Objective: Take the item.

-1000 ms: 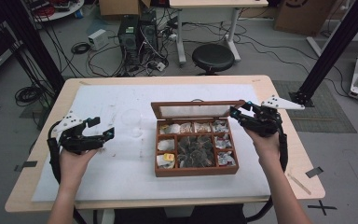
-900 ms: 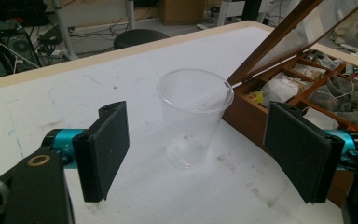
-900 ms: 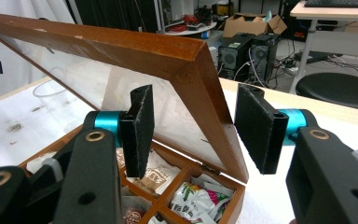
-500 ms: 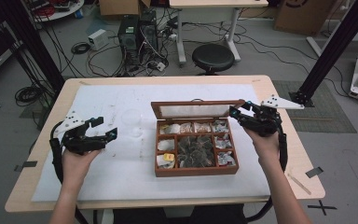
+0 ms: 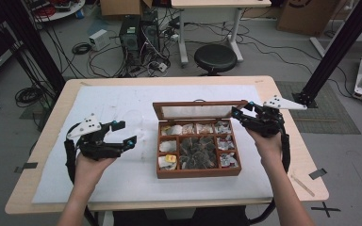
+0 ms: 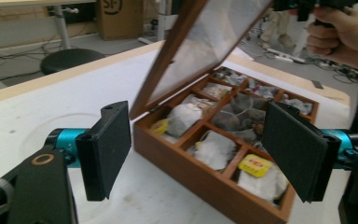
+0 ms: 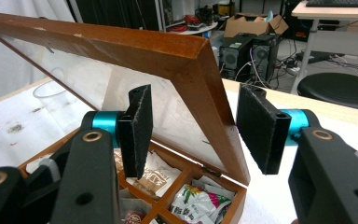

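White tabletop [image 5: 122,188]; raised lid [image 7: 121,51] edge between right gripper [image 7: 193,130] spread fingers, left gripper [image 6: 200,154] wide, empty.

Tea box [image 5: 198,172], lid [image 5: 199,109] up.

Brown wooden box, rectangular, flat on the white mat [image 5: 122,183], right of mat centre. Inside: wooden dividers, small cells along the back and both sides, one larger cell in the middle. Cells hold tea bags [image 6: 214,150] in white, grey and printed wrappers; one front-left bag has a yellow tag [image 6: 255,165]. Lid is a wood frame around a clear pane, hinged on the box's far edge, standing near upright, tilted a little back. Right gripper [image 7: 193,128] straddles the lid's right frame edge, jaws apart, one either side, not clamped.
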Action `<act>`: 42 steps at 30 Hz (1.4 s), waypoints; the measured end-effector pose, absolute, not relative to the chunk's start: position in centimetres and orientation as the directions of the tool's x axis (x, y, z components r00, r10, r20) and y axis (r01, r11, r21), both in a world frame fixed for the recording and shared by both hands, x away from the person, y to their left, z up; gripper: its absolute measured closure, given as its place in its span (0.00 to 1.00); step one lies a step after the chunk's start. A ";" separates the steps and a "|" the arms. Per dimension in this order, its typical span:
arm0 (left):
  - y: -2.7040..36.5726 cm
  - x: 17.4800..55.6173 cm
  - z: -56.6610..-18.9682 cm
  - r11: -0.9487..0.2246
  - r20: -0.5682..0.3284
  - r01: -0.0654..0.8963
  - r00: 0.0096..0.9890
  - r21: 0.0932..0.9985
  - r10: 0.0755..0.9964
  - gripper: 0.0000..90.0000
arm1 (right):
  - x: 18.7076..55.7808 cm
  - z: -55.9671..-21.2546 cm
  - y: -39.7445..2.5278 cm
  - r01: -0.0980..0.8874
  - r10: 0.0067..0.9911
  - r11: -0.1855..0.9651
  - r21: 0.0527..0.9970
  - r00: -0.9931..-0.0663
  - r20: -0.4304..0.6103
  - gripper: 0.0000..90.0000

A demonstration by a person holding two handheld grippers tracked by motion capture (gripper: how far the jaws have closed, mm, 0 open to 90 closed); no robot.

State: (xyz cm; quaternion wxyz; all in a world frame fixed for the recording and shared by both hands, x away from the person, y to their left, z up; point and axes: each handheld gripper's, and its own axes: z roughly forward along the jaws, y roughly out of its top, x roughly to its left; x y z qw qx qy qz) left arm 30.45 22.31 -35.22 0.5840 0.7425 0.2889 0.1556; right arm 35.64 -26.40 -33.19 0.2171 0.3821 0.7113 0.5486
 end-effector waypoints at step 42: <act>7.0 32.1 -37.2 -0.368 -0.163 0.305 0.915 0.878 0.369 0.29 | 35.6 -33.2 -26.3 0.305 0.779 0.114 0.946 -0.618 0.105 0.52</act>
